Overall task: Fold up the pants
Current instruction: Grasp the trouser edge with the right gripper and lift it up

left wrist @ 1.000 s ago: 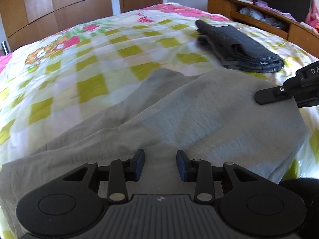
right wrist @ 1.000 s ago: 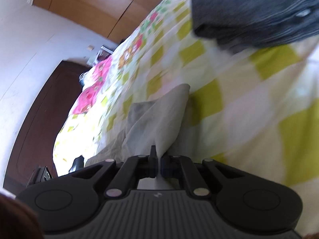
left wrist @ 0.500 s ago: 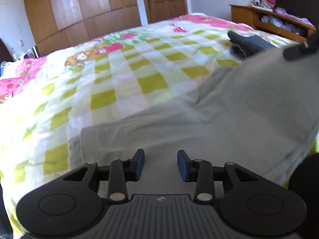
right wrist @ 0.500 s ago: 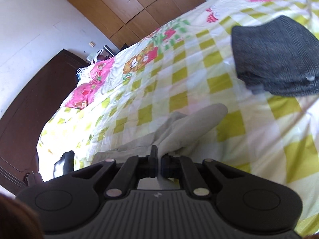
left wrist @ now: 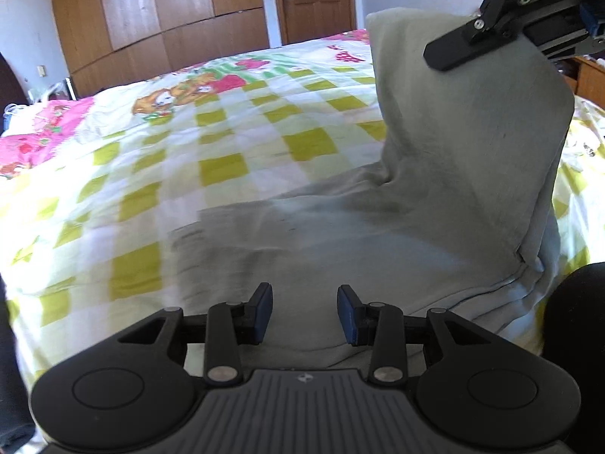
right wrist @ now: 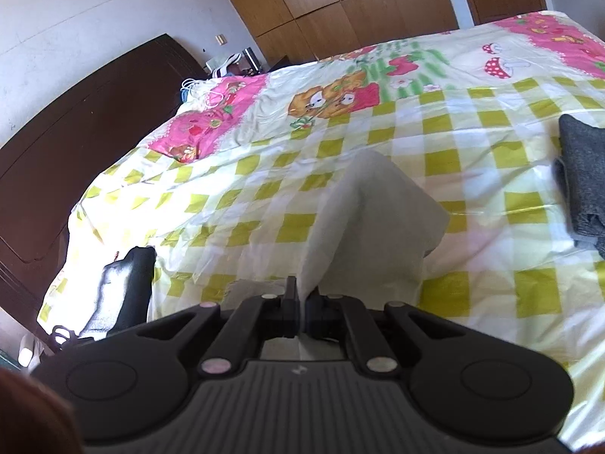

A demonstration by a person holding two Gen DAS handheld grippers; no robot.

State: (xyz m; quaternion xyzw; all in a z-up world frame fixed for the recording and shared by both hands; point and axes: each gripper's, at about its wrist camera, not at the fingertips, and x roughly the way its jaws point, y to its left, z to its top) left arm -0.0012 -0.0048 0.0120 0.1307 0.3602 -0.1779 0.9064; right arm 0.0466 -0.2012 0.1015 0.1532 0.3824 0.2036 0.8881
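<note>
Light grey pants point(left wrist: 378, 234) lie on the checked bed cover point(left wrist: 227, 159). One end of them stands up off the bed, pinched at the top right of the left wrist view by my right gripper point(left wrist: 510, 26). In the right wrist view the right gripper point(right wrist: 302, 302) is shut on that cloth, and a pale fold of the pants point(right wrist: 374, 219) hangs ahead of it. My left gripper point(left wrist: 304, 314) hovers low over the flat part of the pants, open, its blue pads point(left wrist: 262, 314) apart with nothing pressed between them.
A folded dark grey garment point(right wrist: 582, 185) lies on the bed to the right. A dark headboard point(right wrist: 75, 143) bounds the bed on the left, with wooden wardrobes point(left wrist: 170, 19) and a door point(left wrist: 314, 0) beyond. A black object point(right wrist: 128, 287) sits near the bed's left edge.
My right gripper has risen and rolled level, lifting the pants' end off the bed. The left gripper has slid along the pants toward their other end, still open.
</note>
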